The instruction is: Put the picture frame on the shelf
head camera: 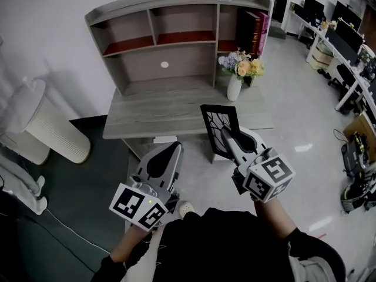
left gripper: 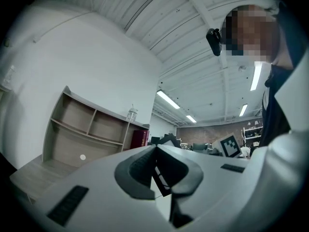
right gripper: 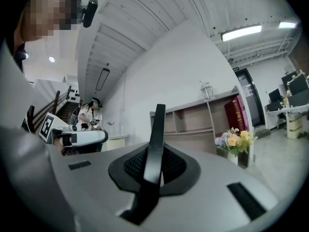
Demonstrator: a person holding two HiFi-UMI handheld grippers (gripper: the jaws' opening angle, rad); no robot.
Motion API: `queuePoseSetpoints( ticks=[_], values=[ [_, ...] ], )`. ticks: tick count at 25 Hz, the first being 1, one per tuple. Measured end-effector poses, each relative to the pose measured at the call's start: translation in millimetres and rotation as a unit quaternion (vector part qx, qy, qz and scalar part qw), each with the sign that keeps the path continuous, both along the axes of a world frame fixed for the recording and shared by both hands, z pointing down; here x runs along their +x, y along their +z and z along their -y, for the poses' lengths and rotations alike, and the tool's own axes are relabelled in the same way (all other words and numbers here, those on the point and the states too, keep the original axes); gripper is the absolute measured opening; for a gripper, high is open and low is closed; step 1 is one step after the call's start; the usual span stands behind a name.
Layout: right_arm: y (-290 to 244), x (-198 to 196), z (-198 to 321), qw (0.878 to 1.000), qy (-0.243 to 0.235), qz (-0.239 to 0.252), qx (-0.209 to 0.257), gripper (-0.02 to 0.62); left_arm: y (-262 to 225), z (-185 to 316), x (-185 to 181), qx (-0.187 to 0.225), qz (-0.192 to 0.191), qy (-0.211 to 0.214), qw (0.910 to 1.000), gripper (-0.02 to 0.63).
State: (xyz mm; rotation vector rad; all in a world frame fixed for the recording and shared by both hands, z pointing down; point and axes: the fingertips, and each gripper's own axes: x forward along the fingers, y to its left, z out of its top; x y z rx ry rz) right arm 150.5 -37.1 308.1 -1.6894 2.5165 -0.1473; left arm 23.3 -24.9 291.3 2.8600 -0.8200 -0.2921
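Grey floor lies under both tongs, and the desk [head camera: 153, 113] stands ahead of them with the shelf [head camera: 176, 40] mounted along its rear edge. Far to the left of my left tongs [head camera: 175, 147] stands a white ribbed cylinder [head camera: 53, 131] on the floor. My left tongs point toward the near edge of the desk; their jaws are together, with nothing between them. To their right, my right tongs [head camera: 225, 134] are clamped on the picture frame [head camera: 217, 121]. The black picture frame stands upright in the jaws and hangs over the floor, just short of the near edge of the desk. In the right gripper view it shows edge-on between the pads. Ahead of my right tongs and slightly right, a white vase of flowers [head camera: 237, 75] stands on the desk. Beyond the vase, dark red books [head camera: 252, 31] stand in the right compartment of the shelf.
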Motion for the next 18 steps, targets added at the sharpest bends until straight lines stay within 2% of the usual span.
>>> queuePoseSetpoints(
  ticks=[12, 18],
  values=[
    [-26, -23, 110, 0.999, 0.026, 0.005, 0.021, 0.032, -24, 110, -36, 0.022, -0.006, 0.004, 0.9997, 0.011],
    [-23, -32, 138, 0.999, 0.031, 0.006, 0.027, 0.032, -24, 148, -56, 0.012, -0.012, 0.005, 0.9999, 0.011]
  ],
)
